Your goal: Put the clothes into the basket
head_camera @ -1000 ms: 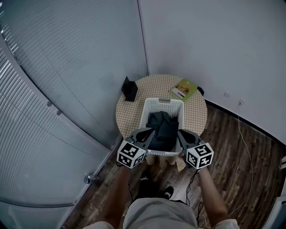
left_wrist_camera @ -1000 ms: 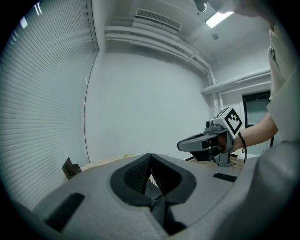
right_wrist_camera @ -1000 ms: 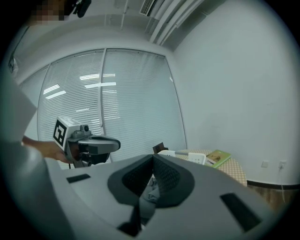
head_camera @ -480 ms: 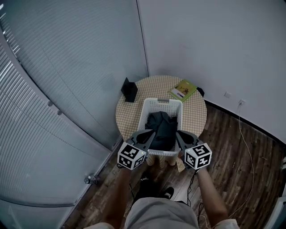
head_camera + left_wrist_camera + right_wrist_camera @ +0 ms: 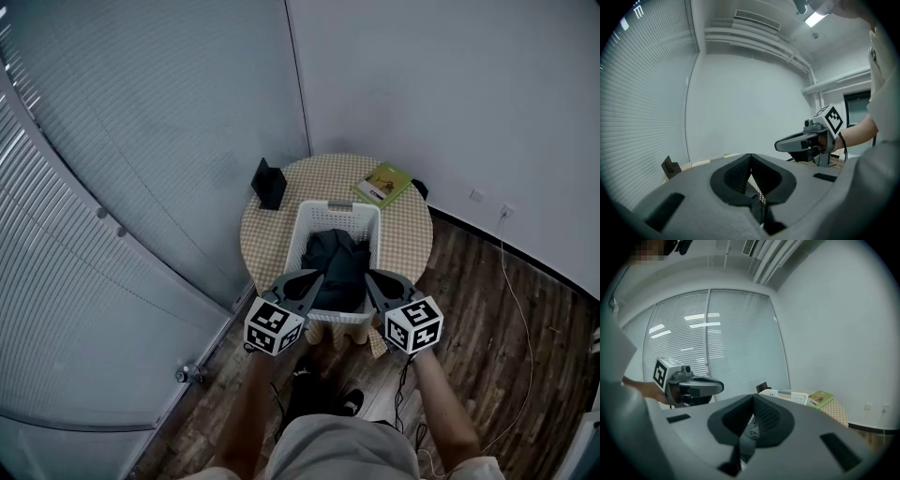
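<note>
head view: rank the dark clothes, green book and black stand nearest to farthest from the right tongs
1. dark clothes: in the basket, just left of the right tongs.
2. green book: beyond the basket, on the far right.
3. black stand: beyond the basket, on the far left.
</note>
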Available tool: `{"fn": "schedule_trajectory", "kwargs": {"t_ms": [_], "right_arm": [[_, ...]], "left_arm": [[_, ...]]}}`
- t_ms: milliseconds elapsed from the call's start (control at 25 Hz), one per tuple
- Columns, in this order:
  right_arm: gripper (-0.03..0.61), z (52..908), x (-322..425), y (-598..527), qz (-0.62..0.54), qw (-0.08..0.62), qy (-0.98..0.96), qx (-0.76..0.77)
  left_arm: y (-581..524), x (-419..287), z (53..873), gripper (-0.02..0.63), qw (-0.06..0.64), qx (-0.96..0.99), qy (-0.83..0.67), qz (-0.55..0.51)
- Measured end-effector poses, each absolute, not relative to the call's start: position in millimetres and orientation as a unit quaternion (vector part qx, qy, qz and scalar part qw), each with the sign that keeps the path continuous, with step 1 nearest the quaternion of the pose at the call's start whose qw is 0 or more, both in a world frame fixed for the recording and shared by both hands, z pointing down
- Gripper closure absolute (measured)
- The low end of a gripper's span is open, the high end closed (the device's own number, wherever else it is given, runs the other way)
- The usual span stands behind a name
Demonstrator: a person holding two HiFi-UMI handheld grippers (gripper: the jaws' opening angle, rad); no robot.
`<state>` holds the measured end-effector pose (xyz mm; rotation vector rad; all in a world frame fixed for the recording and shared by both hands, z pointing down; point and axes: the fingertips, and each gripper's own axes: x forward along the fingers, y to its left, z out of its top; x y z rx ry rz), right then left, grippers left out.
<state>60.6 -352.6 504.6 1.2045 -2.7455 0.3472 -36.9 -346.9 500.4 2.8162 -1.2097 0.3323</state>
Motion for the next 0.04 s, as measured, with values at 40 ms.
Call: {"fn": "schedule_trajectory", "kwargs": {"t_ms": [40], "right_arm": [[0.558,506.6,59.6,-350.4,0.115,0.065,-0.909,0.396]], "left_arm": [[-345.8,-37.1,501.9,0.603,0.031,0.913,-0.393,0.109]]}}
